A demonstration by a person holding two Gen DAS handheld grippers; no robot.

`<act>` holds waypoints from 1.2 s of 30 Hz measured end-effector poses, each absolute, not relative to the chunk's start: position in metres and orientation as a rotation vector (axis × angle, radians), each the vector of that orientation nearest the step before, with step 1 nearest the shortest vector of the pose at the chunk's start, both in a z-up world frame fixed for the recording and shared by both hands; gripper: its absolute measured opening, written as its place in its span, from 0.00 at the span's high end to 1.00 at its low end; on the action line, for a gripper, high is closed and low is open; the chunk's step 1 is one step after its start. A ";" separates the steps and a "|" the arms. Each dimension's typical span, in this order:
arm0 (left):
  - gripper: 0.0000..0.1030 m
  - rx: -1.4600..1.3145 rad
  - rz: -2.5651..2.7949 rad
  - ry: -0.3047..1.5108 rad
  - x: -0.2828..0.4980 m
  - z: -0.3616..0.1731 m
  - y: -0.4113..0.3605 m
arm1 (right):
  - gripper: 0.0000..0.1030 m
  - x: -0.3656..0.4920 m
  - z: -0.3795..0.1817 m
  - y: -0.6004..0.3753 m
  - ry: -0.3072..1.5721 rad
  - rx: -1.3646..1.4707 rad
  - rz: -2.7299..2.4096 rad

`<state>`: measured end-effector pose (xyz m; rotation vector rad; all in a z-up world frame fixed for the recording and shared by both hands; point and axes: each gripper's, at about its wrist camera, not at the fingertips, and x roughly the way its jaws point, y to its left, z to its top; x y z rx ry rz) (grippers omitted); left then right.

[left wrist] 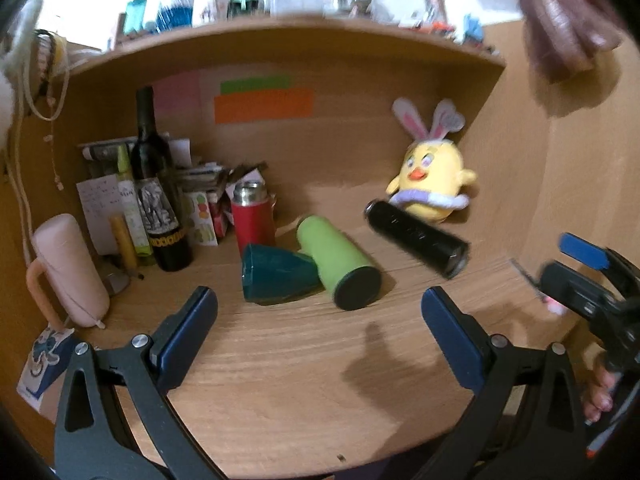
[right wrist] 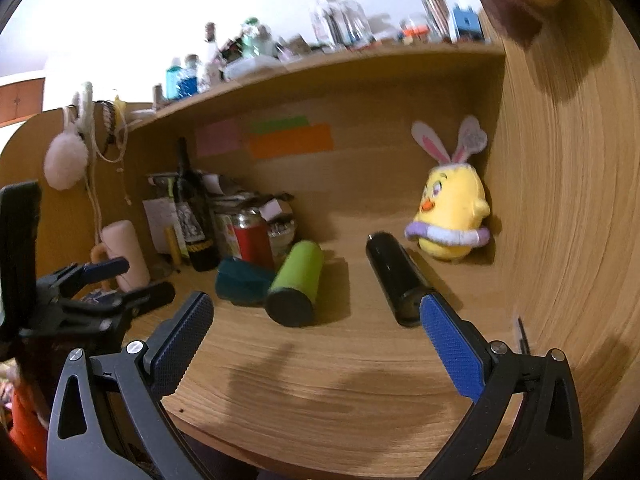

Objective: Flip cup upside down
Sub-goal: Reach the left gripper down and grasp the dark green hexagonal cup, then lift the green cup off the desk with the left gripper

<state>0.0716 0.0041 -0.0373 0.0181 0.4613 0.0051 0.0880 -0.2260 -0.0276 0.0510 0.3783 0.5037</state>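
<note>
A teal cup point(left wrist: 276, 278) lies on its side on the wooden desk point(left wrist: 300, 380), touching a light green tumbler point(left wrist: 340, 268) that also lies on its side. A black tumbler point(left wrist: 416, 238) lies to their right. My left gripper point(left wrist: 320, 320) is open and empty, just in front of the teal cup and green tumbler. In the right wrist view the teal cup point(right wrist: 240, 282), green tumbler point(right wrist: 296, 284) and black tumbler point(right wrist: 396, 280) lie ahead. My right gripper point(right wrist: 316, 328) is open and empty, with its right finger in front of the black tumbler's near end.
A red flask point(left wrist: 254, 216), a dark wine bottle point(left wrist: 158, 188), papers and a pink mug point(left wrist: 68, 272) crowd the left back. A yellow chick plush point(left wrist: 434, 176) sits at the back right by the wooden side wall point(right wrist: 560, 220). A cluttered shelf point(left wrist: 280, 28) runs above.
</note>
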 end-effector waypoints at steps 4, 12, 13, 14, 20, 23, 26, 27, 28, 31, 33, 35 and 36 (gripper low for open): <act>0.00 0.007 0.017 0.543 0.124 -0.040 0.017 | 0.00 0.114 -0.043 -0.235 0.436 0.091 0.495; 0.03 -0.010 0.058 0.685 0.224 -0.047 0.039 | 0.00 0.152 -0.066 -0.255 0.512 0.156 0.459; 0.06 -0.006 0.055 0.701 0.234 -0.048 0.039 | 0.00 0.155 -0.069 -0.257 0.521 0.160 0.452; 0.15 -0.004 0.049 0.722 0.242 -0.050 0.039 | 0.00 0.158 -0.071 -0.260 0.529 0.164 0.445; 0.29 -0.016 0.011 0.782 0.270 -0.061 0.038 | 0.00 0.179 -0.085 -0.270 0.583 0.229 0.441; 0.41 -0.022 0.009 0.814 0.280 -0.069 0.037 | 0.00 0.184 -0.088 -0.271 0.597 0.236 0.440; 0.55 -0.045 0.009 0.856 0.289 -0.079 0.041 | 0.00 0.185 -0.088 -0.270 0.595 0.228 0.436; 0.57 -0.051 0.009 0.859 0.290 -0.082 0.042 | 0.00 0.185 -0.088 -0.270 0.594 0.226 0.435; 0.58 -0.051 0.018 0.860 0.291 -0.084 0.043 | 0.00 0.185 -0.088 -0.270 0.592 0.224 0.434; 0.59 -0.043 0.022 0.854 0.288 -0.086 0.045 | 0.00 0.185 -0.087 -0.270 0.591 0.220 0.434; 0.59 -0.014 0.027 0.842 0.282 -0.086 0.043 | 0.00 0.185 -0.086 -0.268 0.591 0.215 0.434; 0.59 0.010 0.025 0.834 0.276 -0.085 0.043 | 0.00 0.184 -0.086 -0.268 0.592 0.213 0.439; 0.59 0.019 0.022 0.834 0.273 -0.084 0.042 | 0.00 0.184 -0.085 -0.267 0.591 0.212 0.442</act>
